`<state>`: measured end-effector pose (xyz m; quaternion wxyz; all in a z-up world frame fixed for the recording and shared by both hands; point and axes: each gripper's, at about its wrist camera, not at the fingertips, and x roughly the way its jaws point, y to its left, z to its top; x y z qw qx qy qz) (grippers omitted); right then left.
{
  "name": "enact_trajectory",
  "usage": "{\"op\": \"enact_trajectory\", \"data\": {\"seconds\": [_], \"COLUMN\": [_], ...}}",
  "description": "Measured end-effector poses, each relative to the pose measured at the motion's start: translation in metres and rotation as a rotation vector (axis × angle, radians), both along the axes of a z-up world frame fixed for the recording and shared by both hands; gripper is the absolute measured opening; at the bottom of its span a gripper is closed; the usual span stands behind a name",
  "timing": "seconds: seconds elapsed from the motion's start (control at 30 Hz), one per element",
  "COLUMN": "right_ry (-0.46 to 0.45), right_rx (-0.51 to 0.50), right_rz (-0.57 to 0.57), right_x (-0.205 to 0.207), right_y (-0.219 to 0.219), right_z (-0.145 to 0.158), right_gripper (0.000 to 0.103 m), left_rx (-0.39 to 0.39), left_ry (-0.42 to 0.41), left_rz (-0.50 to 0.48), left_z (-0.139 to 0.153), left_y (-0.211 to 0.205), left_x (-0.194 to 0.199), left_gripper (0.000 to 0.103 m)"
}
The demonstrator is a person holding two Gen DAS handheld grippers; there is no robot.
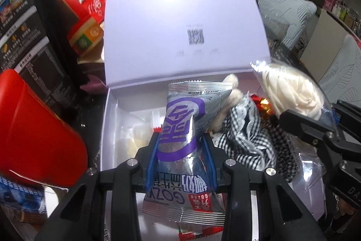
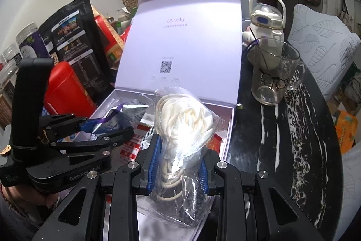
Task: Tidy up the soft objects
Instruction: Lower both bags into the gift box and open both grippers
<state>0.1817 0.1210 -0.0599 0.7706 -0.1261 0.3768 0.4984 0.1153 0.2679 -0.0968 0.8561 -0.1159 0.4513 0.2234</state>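
Observation:
A white gift box (image 1: 108,128) stands open, its lid (image 1: 180,15) raised behind it; it also shows in the right wrist view (image 2: 230,128). My left gripper (image 1: 180,139) is shut on a silver snack packet with purple print (image 1: 180,128), held over the box. My right gripper (image 2: 180,146) is shut on a clear plastic bag of white cloth (image 2: 187,125), also over the box; this bag shows at the right of the left wrist view (image 1: 293,92). Inside the box lie a black-and-white checked cloth (image 1: 248,139), a cream plush piece (image 1: 232,96) and red wrappers (image 2: 133,148).
A red canister (image 1: 33,128), a black snack bag (image 2: 76,42) and red cartons (image 1: 83,22) crowd the left of the box. A glass mug (image 2: 275,76) and a white water bottle (image 2: 266,24) stand on the dark marble table (image 2: 282,150) to the right.

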Motion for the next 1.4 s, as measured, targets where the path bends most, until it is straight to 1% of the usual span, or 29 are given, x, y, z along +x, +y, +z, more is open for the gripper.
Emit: {"op": "enact_trajectory", "data": {"seconds": [0.1,0.2,0.3,0.5,0.67,0.77,0.83,1.1,1.27,1.4], "right_ry": [0.0,-0.007,-0.007,-0.028,-0.038,-0.04,-0.036,-0.008,-0.001,0.005], "right_rx": [-0.005,-0.013,-0.017,-0.021,-0.043,-0.051,-0.054,-0.083,-0.091,-0.096], "right_rz": [-0.001,0.004,0.011,0.029,0.03,0.028,0.029,0.02,0.014,0.006], "right_x": [0.001,0.0,-0.001,-0.007,-0.009,-0.008,-0.008,-0.004,-0.002,-0.002], "right_y": [0.001,0.003,0.006,0.01,0.014,0.015,0.015,0.017,0.016,0.015], "right_z": [-0.004,-0.006,-0.007,-0.009,-0.014,-0.016,-0.017,-0.023,-0.023,-0.02], "right_gripper": [0.03,0.03,0.031,0.035,0.039,0.039,0.04,0.051,0.052,0.055], "left_rx": [-0.022,-0.005,-0.008,-0.048,-0.013,0.001,0.004,0.009,0.002,0.007], "left_ry": [0.029,0.032,0.042,0.056,0.085,0.089,0.089,0.099,0.096,0.076], "left_rz": [0.004,-0.002,0.001,0.007,0.029,0.031,0.034,0.04,0.043,0.039], "left_z": [-0.007,-0.006,-0.006,-0.005,-0.005,-0.002,0.0,0.003,0.003,0.009], "left_y": [0.002,0.0,0.001,0.007,0.004,0.001,-0.002,-0.005,-0.002,-0.002], "left_x": [0.003,0.003,0.005,0.01,0.011,0.013,0.011,0.011,0.015,0.011], "left_gripper": [0.036,0.036,0.036,0.036,0.036,0.036,0.036,0.036,0.037,0.037]}}
